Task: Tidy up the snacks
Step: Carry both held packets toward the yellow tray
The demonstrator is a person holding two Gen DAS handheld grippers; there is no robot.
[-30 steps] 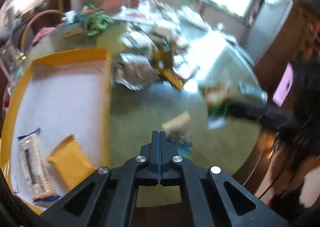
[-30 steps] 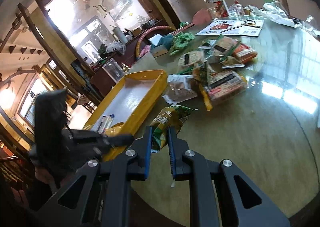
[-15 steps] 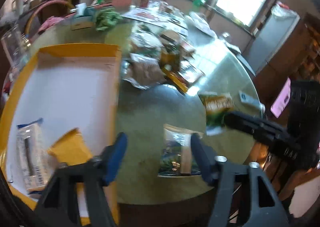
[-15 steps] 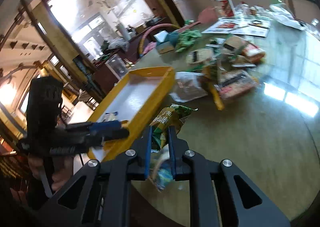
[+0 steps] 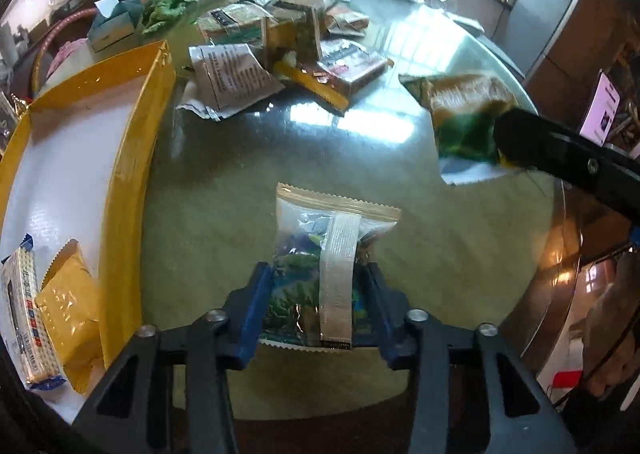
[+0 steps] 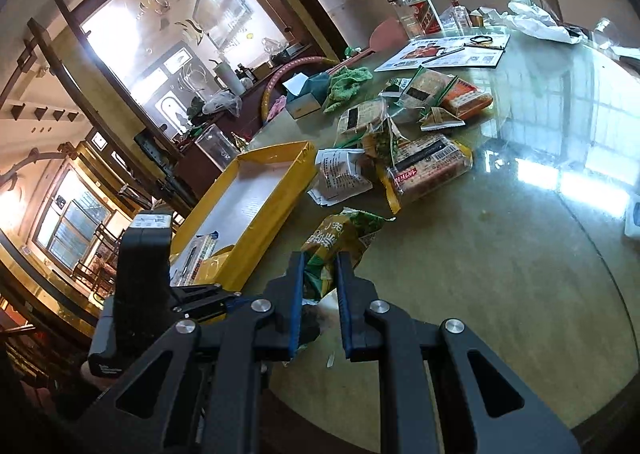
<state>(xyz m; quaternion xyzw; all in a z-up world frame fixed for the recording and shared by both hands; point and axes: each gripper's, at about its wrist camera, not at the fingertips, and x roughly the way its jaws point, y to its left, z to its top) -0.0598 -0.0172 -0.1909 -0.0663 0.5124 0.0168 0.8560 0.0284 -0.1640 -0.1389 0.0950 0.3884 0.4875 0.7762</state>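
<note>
My left gripper [image 5: 316, 306] is open, its blue pads on either side of a clear snack packet with a beige top [image 5: 320, 266] that lies flat on the table. My right gripper [image 6: 319, 294] is shut on a green and yellow snack bag [image 6: 340, 238] and holds it above the table; the bag also shows in the left wrist view [image 5: 460, 110]. A yellow tray [image 5: 132, 158] at the left holds a cracker pack [image 5: 22, 314] and a yellow packet [image 5: 66, 318]. The tray also shows in the right wrist view [image 6: 276, 206].
A pile of several snack packs [image 5: 280, 54] lies at the middle of the round glass-topped table [image 5: 440, 254]. A tissue box [image 5: 116, 26], a green cloth [image 5: 168, 8], bottles [image 6: 416, 10] and papers [image 6: 444, 50] stand at the far side.
My left gripper has opened and come down around the clear packet. My right gripper has stayed shut on the green bag and has shifted little.
</note>
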